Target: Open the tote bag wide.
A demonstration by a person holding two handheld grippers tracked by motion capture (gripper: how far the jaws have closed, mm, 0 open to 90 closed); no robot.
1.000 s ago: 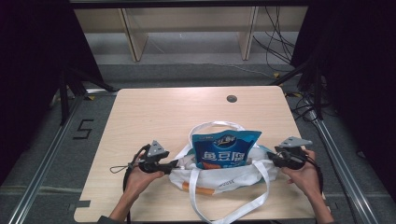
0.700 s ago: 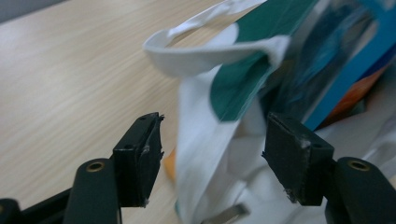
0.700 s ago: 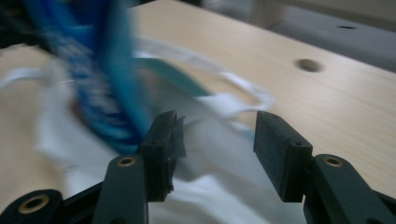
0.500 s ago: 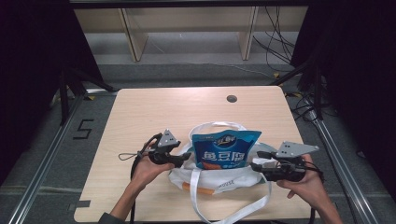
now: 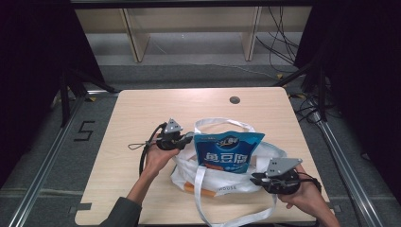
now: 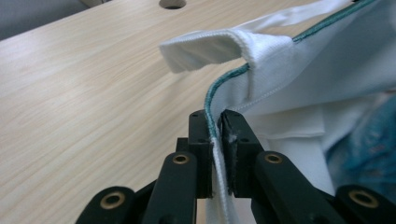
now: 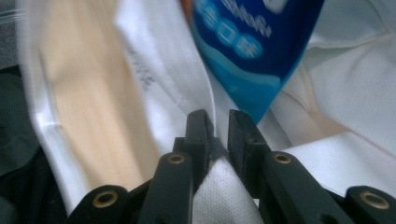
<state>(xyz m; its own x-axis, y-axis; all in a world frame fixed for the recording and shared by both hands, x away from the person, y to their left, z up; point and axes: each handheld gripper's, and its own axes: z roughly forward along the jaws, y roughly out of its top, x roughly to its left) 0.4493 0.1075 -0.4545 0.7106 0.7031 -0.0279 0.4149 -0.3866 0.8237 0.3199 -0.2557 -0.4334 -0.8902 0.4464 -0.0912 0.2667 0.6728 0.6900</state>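
Note:
A white tote bag (image 5: pixel 222 177) lies on the table's near half with a blue snack packet (image 5: pixel 228 150) standing out of its mouth. My left gripper (image 5: pixel 188 138) is at the bag's left side, shut on its green-trimmed rim (image 6: pixel 219 100); the jaws pinch the fabric in the left gripper view, where the gripper (image 6: pixel 215 128) fills the bottom. My right gripper (image 5: pixel 254 178) is at the bag's near right, shut on the white bag cloth (image 7: pixel 219 186), the packet (image 7: pixel 254 51) just beyond its tips (image 7: pixel 217 122). An orange item (image 5: pixel 202 190) peeks from under the bag.
The wooden table (image 5: pixel 142 118) has a round cable hole (image 5: pixel 234 100) at the far right. The bag's long white straps (image 5: pixel 222 215) trail over the near edge. Wooden shelving (image 5: pixel 189 28) and cables stand beyond the table.
My right gripper has drawn back toward the near edge and downward with the bag's cloth. My left gripper has shifted slightly right and away. The packet stands more exposed.

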